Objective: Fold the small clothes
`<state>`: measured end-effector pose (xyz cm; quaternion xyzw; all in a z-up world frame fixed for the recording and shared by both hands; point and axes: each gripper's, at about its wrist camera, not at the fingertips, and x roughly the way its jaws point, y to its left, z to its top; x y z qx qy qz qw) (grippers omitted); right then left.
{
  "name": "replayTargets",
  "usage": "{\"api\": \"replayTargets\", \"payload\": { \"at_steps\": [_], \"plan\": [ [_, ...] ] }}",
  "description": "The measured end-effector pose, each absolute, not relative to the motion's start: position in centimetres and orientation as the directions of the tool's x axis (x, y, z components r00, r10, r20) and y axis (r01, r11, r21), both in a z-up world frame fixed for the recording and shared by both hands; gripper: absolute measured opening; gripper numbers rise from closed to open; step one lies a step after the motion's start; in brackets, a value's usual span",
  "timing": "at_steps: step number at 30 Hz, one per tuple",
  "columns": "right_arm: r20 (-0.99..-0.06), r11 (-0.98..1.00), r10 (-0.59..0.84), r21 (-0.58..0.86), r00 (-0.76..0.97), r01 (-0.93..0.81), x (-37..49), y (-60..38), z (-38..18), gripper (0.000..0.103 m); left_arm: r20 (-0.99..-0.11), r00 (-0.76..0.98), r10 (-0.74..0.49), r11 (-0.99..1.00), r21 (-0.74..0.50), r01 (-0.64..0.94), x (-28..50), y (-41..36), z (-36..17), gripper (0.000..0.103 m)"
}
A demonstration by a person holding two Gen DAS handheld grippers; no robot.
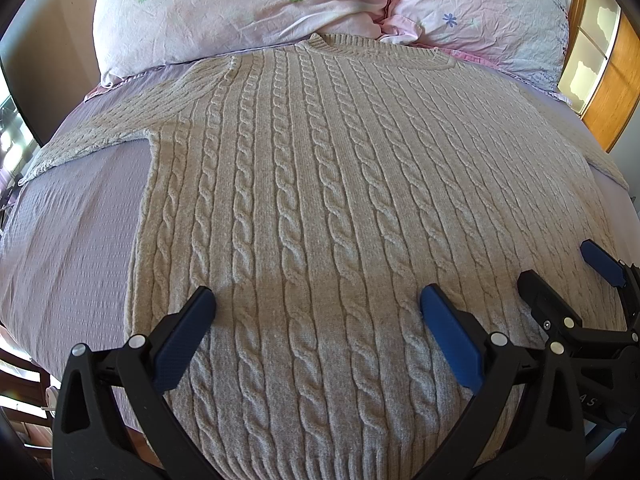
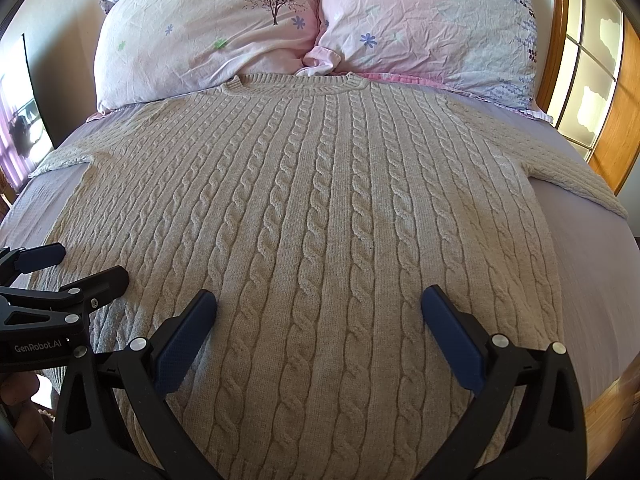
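My left gripper (image 1: 318, 300) is released, fingers spread above the sweater (image 1: 340, 200), which lies flat on the lavender bedsheet (image 1: 72, 220), collar toward the pillows (image 1: 240, 8). My right gripper (image 2: 319, 300) is likewise released over the hem.

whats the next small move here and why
Probably send the left gripper out to the left sleeve to fold it inward. The sweater lies flat on the bed with both sleeves spread, and both grippers hover open over its lower half, the right gripper too, holding nothing.
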<state>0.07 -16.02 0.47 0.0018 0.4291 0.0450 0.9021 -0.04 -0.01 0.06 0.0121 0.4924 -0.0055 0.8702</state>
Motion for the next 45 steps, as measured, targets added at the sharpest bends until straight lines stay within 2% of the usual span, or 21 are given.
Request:
{"api": "replayTargets", "payload": {
  "at_steps": [21, 27, 30, 34, 36, 37, 38, 41, 43, 45],
  "plan": [
    [-0.771, 0.995, 0.088, 0.033, 0.630, -0.099, -0.2, -16.2, 0.7, 0.102, -0.859, 0.513, 0.003, 0.999, 0.019, 0.027, 0.2, -0.3, 0.2, 0.101],
    [-0.767, 0.972, 0.197, 0.070, 0.610, -0.226, -0.3, -17.9, 1.1, 0.102, -0.839, 0.544, -0.015, 0.998, 0.021, 0.061, 0.0, 0.0, 0.2, 0.101],
    [-0.734, 0.989, 0.149, 0.128, 0.662, -0.080, 1.0, -23.3, 3.4, 0.102, -0.815, 0.579, -0.028, 0.996, 0.027, 0.086, -0.2, 0.0, 0.1, 0.101],
    [-0.671, 0.889, 0.043, 0.363, 0.741, 0.278, 3.4, -37.5, 5.8, 0.101, -0.810, 0.583, -0.065, 0.992, 0.008, 0.123, 0.0, 0.2, 0.1, 0.101],
    [-0.670, 0.789, -0.026, 0.442, 0.742, 0.427, 4.0, -43.6, 5.5, 0.088, -0.810, 0.577, -0.106, 0.987, -0.016, 0.159, 0.2, 0.5, 0.2, 0.101],
    [-0.687, 0.710, -0.084, 0.467, 0.722, 0.527, 4.4, -47.7, 5.0, 0.077, -0.803, 0.575, -0.154, 0.981, -0.054, 0.187, 0.2, 0.9, 0.4, 0.101],
    [-0.703, 0.651, -0.109, 0.484, 0.702, 0.585, 4.5, -50.1, 4.3, 0.070, -0.792, 0.569, -0.222, 0.970, -0.117, 0.215, 0.3, 1.5, 0.7, 0.101],
    [-0.712, 0.461, -0.098, 0.586, 0.695, 0.666, 4.6, -55.9, 2.3, 0.061, -0.696, 0.589, -0.410, 0.911, -0.335, 0.240, 0.6, 4.6, 1.7, 0.101],
    [-0.721, 0.354, -0.070, 0.628, 0.689, 0.693, 4.9, -58.8, 0.7, 0.058, -0.629, 0.655, -0.419, 0.901, -0.378, 0.213, 0.8, 6.7, 2.7, 0.101],
    [-0.707, 0.307, -0.065, 0.657, 0.704, 0.688, 5.0, -60.5, -0.2, 0.052, -0.600, 0.734, -0.318, 0.940, -0.298, 0.163, 1.1, 8.2, 3.8, 0.101]
  ]
}}
